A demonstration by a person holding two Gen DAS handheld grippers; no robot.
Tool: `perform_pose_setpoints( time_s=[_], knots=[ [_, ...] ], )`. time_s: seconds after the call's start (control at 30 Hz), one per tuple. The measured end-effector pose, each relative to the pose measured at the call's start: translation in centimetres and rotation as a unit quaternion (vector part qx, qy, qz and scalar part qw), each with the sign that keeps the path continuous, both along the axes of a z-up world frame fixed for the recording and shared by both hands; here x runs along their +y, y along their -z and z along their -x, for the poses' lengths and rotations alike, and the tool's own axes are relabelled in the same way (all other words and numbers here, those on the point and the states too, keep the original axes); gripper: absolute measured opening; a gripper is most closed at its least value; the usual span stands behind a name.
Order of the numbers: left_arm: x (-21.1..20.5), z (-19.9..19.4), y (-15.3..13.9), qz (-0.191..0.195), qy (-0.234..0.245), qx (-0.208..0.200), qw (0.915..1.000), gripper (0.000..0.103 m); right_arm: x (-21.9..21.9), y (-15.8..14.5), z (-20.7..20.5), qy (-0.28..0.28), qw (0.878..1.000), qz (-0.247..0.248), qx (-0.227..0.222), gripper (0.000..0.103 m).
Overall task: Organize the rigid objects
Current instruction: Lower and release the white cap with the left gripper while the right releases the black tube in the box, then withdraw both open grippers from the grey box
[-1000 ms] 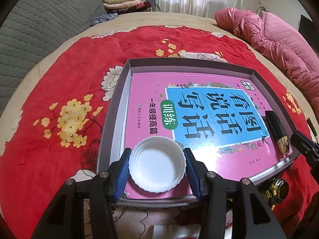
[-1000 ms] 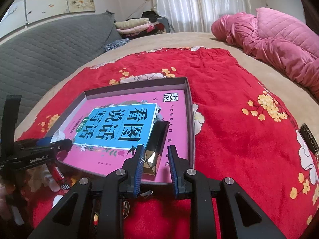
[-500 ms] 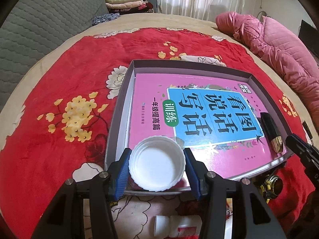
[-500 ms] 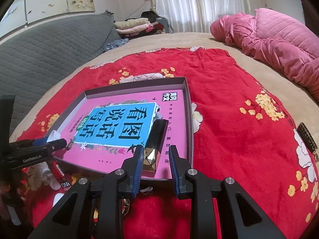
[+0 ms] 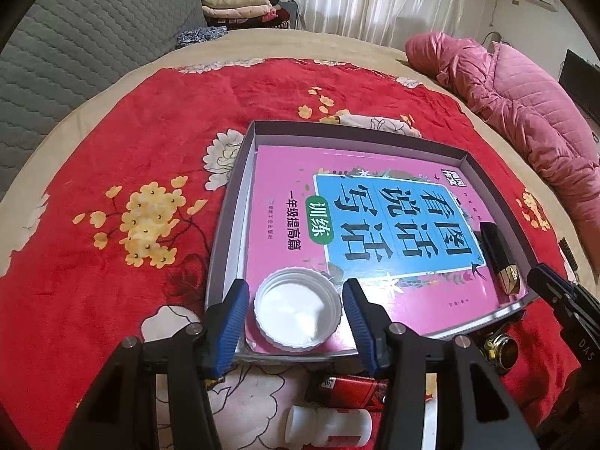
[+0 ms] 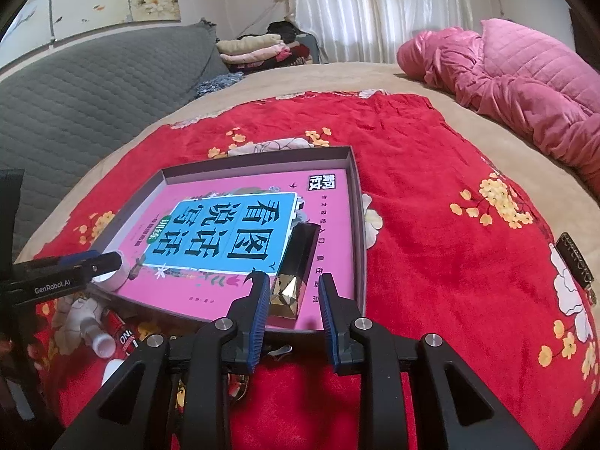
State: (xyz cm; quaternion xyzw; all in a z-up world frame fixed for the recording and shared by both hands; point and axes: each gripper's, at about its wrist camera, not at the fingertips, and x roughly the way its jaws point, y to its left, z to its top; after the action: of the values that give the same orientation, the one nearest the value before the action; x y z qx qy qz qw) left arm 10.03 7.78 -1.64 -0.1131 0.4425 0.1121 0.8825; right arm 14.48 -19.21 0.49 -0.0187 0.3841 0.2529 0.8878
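A grey tray (image 5: 337, 129) on the red blanket holds a pink and blue book (image 5: 285, 172). A white cap (image 5: 298, 311) lies open side up on the book's near left corner. My left gripper (image 5: 295, 287) is open around it, with a thin gap at each pad. A black box with a gold end (image 6: 296, 258) lies on the book (image 6: 225, 221) near the tray's right wall (image 6: 356, 202). My right gripper (image 6: 293, 283) straddles the gold end, open, with a clear gap on the right. Each gripper also shows in the other's view: the right gripper (image 5: 555, 288), the left gripper (image 6: 93, 262).
In front of the tray lie a small white bottle (image 5: 326, 427), a red tube (image 5: 352, 386) and a round gold object (image 5: 502, 348). A black tag (image 6: 573, 262) lies on the blanket at right. A pink quilted coat (image 5: 525, 112) and a grey padded backrest (image 5: 75, 37) border the bed.
The left gripper has drawn back from the tray; the cap, earlier touched by both pads, now lies free between them, and the white bottle has come into view. The right gripper's jaws stand slightly wider.
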Motion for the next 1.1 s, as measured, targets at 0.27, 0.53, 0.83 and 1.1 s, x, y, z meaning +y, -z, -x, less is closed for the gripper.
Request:
perform_pose_setpoints(
  time_s=[0.27, 0.53, 0.83, 1.1],
  knots=[
    [-0.5, 0.3, -0.7, 0.000, 0.006, -0.007, 1.0000, 0.052, 0.0, -0.3, 0.3, 0.003, 1.000, 0.003, -0.005, 0.029],
    [-0.6, 0.6, -1.4, 0.000, 0.009, -0.014, 0.9999, 0.052, -0.1, -0.8, 0.6, 0.004, 1.000, 0.005, -0.014, 0.047],
    [-0.5, 1.2, -2.2, -0.002, 0.004, -0.022, 0.9998, 0.052, -0.3, -1.3, 0.9, 0.006, 1.000, 0.005, -0.019, 0.050],
    [-0.3, 2.2, -2.9, -0.008, 0.000, -0.025, 0.9996, 0.052, -0.3, -1.9, 1.6, 0.000, 0.999, 0.009, -0.031, 0.054]
  ],
)
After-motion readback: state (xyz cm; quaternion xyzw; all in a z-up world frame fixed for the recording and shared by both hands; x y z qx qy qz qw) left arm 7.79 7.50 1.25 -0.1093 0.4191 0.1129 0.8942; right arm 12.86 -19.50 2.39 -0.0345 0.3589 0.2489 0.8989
